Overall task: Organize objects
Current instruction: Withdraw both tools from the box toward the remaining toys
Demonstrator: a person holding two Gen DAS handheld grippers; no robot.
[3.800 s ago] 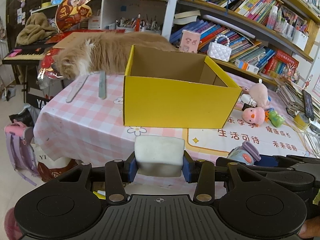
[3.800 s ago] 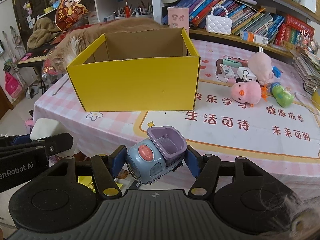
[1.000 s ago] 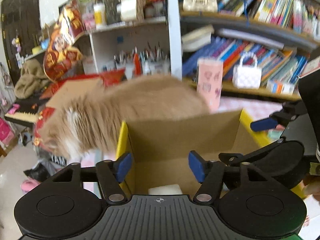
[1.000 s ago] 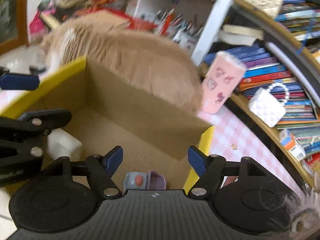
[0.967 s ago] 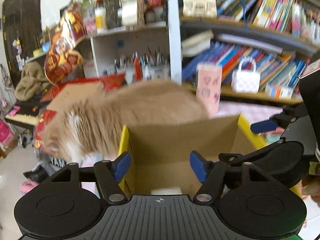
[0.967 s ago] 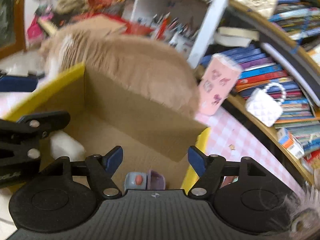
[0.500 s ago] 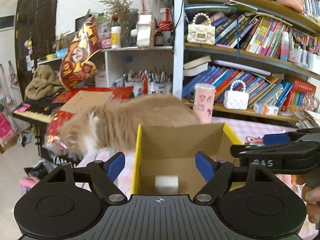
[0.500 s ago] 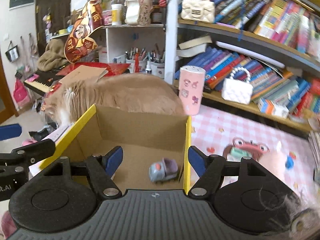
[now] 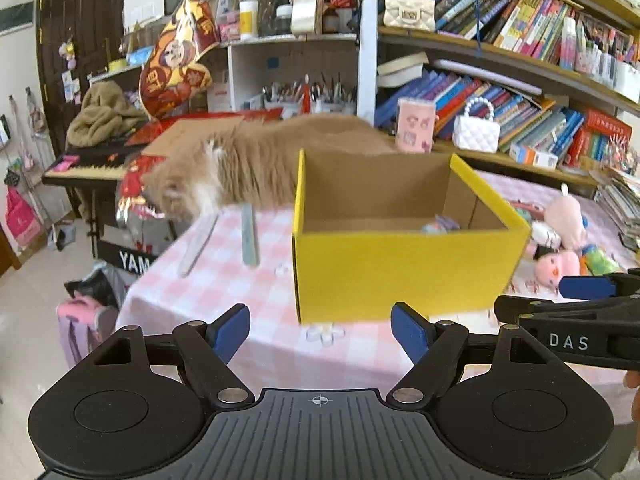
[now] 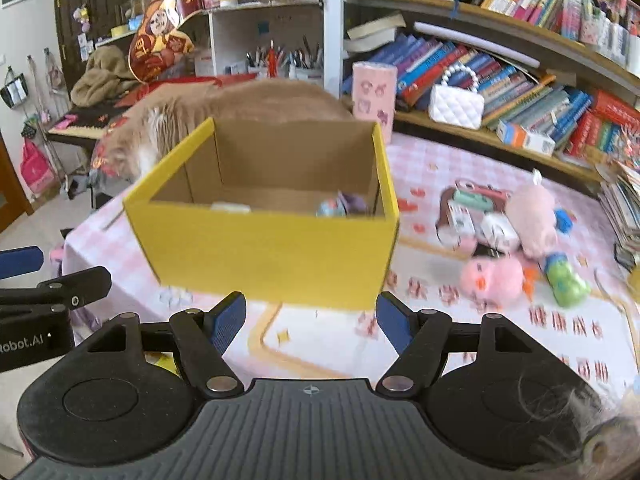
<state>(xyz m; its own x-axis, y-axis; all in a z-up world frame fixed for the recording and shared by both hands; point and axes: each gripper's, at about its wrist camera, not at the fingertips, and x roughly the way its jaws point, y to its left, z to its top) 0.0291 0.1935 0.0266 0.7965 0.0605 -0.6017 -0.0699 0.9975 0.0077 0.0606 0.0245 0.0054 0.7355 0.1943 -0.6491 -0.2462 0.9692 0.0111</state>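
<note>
Two toys already lay inside the yellow box: a white block and a toy car. My left gripper and right gripper hung empty before it, jaws apart. Next, I judged, came the pink plush duck right of the box.

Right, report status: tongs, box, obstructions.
Both tongs, left and right, open, empty. Toy car and white block inside yellow box. Cat behind box.
</note>
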